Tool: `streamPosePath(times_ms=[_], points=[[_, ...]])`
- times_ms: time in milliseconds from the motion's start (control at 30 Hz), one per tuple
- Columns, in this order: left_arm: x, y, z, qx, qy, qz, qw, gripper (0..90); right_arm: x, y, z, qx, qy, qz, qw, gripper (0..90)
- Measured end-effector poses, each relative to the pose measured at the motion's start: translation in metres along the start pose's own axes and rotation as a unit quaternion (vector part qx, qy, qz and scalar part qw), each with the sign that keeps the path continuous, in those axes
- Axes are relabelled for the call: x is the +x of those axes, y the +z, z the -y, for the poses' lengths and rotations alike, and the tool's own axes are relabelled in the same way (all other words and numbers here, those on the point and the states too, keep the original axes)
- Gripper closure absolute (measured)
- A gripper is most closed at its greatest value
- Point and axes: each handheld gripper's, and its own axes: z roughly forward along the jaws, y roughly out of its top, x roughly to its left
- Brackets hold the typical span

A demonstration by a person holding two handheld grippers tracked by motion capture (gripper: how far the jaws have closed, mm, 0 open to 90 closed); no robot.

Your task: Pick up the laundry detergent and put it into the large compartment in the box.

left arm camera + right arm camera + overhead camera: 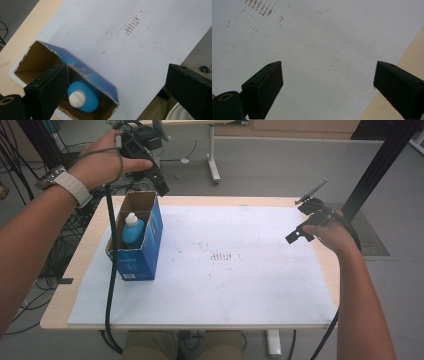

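So on my end, nearest me is the white sheet (210, 270) that covers most of the desk (57, 315), and the blue box (136, 242) stands by the desk's left edge with its top open and the blue bottle (132, 230) upright inside. My right gripper (300, 232) hangs over the right edge, jaws spread wide with nothing between them. Farther back, my left gripper (160, 182) is up above the box at the far left corner, jaws wide apart and holding nothing.

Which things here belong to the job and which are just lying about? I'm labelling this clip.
In the job:
- open blue cardboard box
- blue plastic bottle with white cap, standing inside the box
- left tool, open above the box

Lying about:
- white paper sheet with reddish-brown marks
- right tool, open, idle
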Motion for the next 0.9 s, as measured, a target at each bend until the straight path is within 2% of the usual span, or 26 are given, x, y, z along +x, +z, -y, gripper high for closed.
streamPosePath(times_ms=[200,300,400,467,667,900], points=[[-0.004,0.006,-0.012,0.0,0.046,0.011,0.9989,5.0,0.0,-0.002,0.001,-0.001,0.003,0.0,1.0,8.6],[-0.006,0.009,-0.018,-0.003,0.071,0.023,0.9972,5.0,0.001,-0.004,0.002,-0.003,0.001,0.001,1.0,8.6],[-0.01,0.015,-0.024,-0.001,0.094,0.022,0.9953,5.0,0.001,-0.005,0.002,-0.003,0.002,-0.001,1.0,8.6],[-0.013,0.017,-0.027,0.001,0.104,0.02,0.9944,4.8,0.001,-0.005,0.004,-0.005,0.003,-0.001,1.0,8.3],[-0.013,0.028,-0.034,0.006,0.134,0.034,0.9904,4.8,0.001,-0.003,0.007,-0.008,0.008,-0.004,0.9999,8.3],[-0.016,0.051,-0.042,0.021,0.163,0.05,0.9852,4.8,0.002,0.0,0.009,-0.008,0.007,-0.009,0.9999,8.1]])
